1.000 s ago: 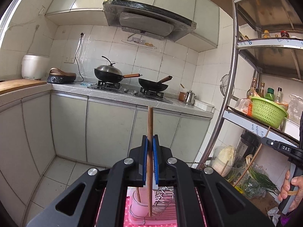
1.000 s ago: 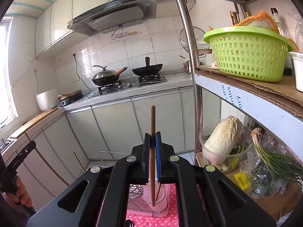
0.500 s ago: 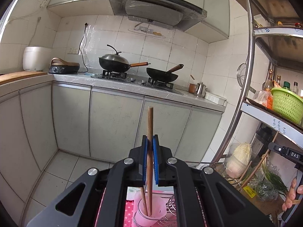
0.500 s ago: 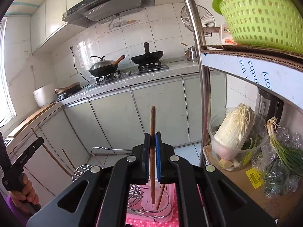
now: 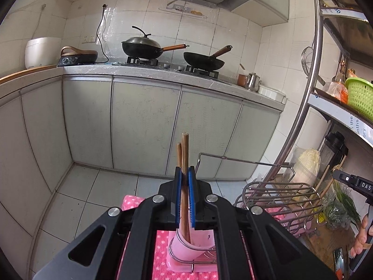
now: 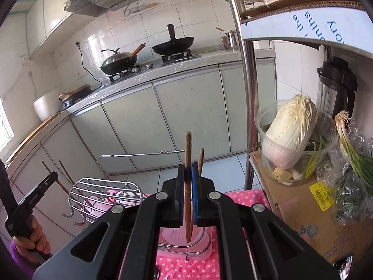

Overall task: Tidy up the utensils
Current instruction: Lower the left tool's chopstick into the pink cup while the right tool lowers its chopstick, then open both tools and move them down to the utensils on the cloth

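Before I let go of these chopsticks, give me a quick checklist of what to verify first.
1. Left claw gripping the left chopstick: ok, the pads are closed on it.
2. Left chopstick's lower end inside the left pink cup: ok.
3. Right chopstick has its lower end inside the right pink cup: ok.
4. Right claw grip: cannot tell. A sliver of gap shows beside the stick, which leans slightly.
5. Clearance from the second chopstick already standing in the right cup: cannot tell whether they touch.
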A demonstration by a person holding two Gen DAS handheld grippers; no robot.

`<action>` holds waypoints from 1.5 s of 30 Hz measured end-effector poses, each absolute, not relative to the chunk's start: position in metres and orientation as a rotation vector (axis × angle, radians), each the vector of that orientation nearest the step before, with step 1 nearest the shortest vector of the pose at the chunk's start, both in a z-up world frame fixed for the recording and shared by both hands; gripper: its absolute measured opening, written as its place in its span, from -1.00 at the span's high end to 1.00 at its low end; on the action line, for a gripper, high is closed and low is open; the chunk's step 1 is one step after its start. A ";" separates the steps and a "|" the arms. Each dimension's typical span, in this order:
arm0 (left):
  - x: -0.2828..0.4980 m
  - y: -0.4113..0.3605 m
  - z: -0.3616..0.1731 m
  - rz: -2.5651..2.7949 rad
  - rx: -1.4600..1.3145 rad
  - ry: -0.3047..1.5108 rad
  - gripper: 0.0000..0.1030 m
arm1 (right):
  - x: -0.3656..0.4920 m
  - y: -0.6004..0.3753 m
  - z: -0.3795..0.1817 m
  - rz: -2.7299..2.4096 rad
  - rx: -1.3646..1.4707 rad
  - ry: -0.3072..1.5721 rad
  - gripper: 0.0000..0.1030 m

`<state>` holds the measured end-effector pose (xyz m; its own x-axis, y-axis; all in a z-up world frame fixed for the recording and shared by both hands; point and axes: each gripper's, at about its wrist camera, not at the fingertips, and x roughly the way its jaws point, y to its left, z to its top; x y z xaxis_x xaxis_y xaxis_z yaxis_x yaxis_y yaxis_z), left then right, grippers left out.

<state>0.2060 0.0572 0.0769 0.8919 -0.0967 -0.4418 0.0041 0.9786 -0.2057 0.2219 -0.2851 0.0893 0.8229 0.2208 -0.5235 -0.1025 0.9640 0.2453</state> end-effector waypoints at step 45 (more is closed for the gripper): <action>0.090 0.051 0.081 -0.125 -0.240 0.466 0.18 | 0.129 -0.291 0.038 0.233 0.343 0.692 0.27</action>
